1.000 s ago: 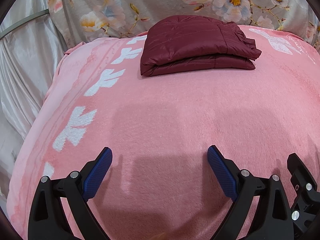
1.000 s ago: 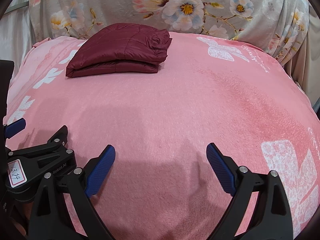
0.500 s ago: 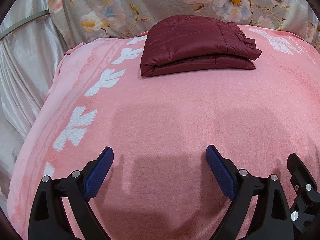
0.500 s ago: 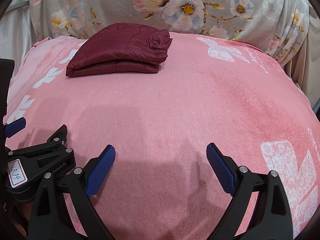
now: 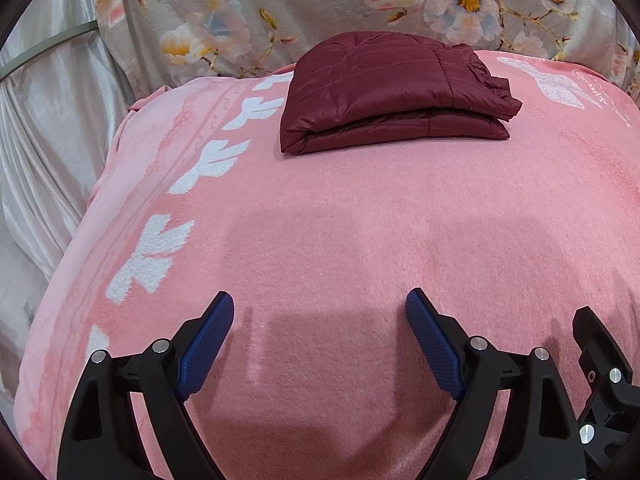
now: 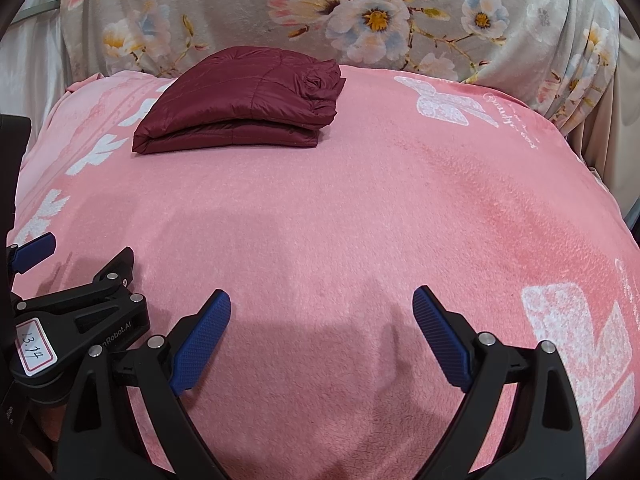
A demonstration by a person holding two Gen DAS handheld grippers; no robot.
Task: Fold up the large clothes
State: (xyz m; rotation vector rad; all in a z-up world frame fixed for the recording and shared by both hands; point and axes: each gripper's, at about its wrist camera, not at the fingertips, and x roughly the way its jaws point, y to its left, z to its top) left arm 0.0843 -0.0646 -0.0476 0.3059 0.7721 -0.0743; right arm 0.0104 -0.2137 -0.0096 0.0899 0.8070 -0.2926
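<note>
Here the maroon quilted jacket (image 5: 394,92) lies folded into a flat, puffy rectangle on the far part of the pink fleece blanket (image 5: 360,240), close to the blanket's far edge. Its long axis runs side to side, parallel to that edge. The smooth rounded fold faces the left end, and the bunched, gathered layers sit at the right end; two stacked layers show along the near side. The shell looks slick and slightly shiny, with stitched horizontal channels.

The blanket is plush and matte, with a row of white bow-like figures along its left border and a larger white motif with script beyond the jacket's right end. Behind the jacket rises a grey floral cloth (image 6: 360,12); left of the blanket hangs pale satin drapery (image 5: 44,128).

The left gripper (image 5: 320,312) hovers over the blanket's near part, well apart from the jacket. Its jaws have just been closing a little yet stand wide apart, with nothing between the blue textured pads (image 5: 206,346). The right gripper (image 6: 322,310), just beside it, also stands spread wide and empty.
</note>
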